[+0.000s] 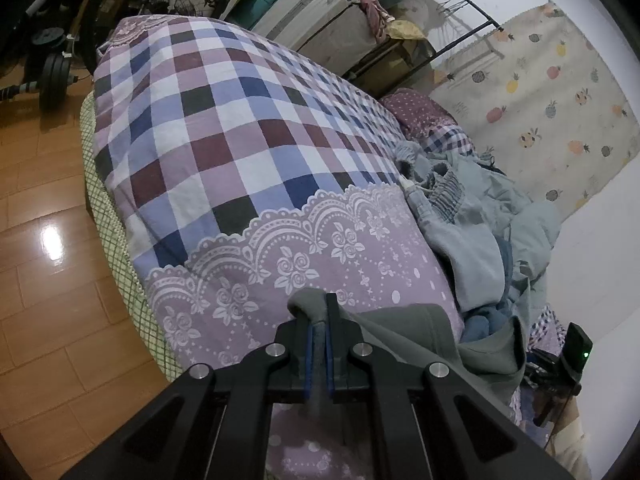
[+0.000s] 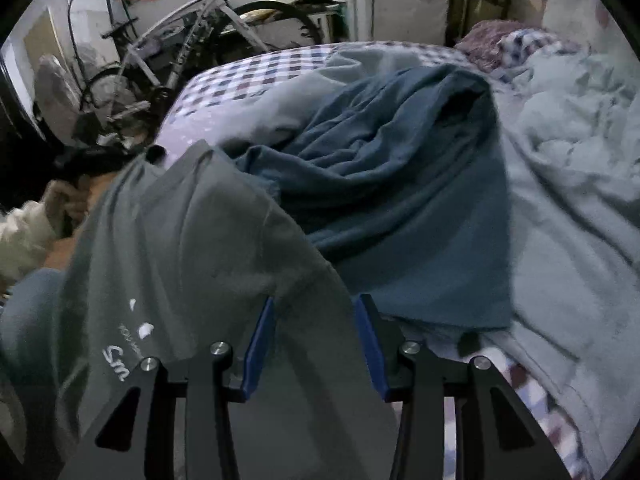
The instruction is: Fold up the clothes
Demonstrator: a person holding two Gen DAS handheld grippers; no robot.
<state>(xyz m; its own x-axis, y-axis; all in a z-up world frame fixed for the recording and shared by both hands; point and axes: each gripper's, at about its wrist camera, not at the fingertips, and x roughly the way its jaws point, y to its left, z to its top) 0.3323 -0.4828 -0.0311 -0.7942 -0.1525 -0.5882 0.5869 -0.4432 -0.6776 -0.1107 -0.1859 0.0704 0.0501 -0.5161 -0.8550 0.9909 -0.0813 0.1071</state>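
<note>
Grey-green cotton, a T-shirt with white lettering (image 2: 192,264), is pinched at one edge by the left gripper (image 1: 319,320), whose blue-padded jaws are closed on a fold, probably so the garment can be drawn out flat. The right gripper (image 2: 316,320) is spread wide with cloth draped between its jaws, nothing clamped. Open room is offered by the checked purple bedsheet (image 1: 224,128); the right side is crowded by a heap of pale blue clothes (image 1: 472,224).

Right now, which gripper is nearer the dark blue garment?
Right. Right gripper, open over the grey shirt, sits just short of the dark blue garment; left gripper clamps the shirt farther off.
</note>
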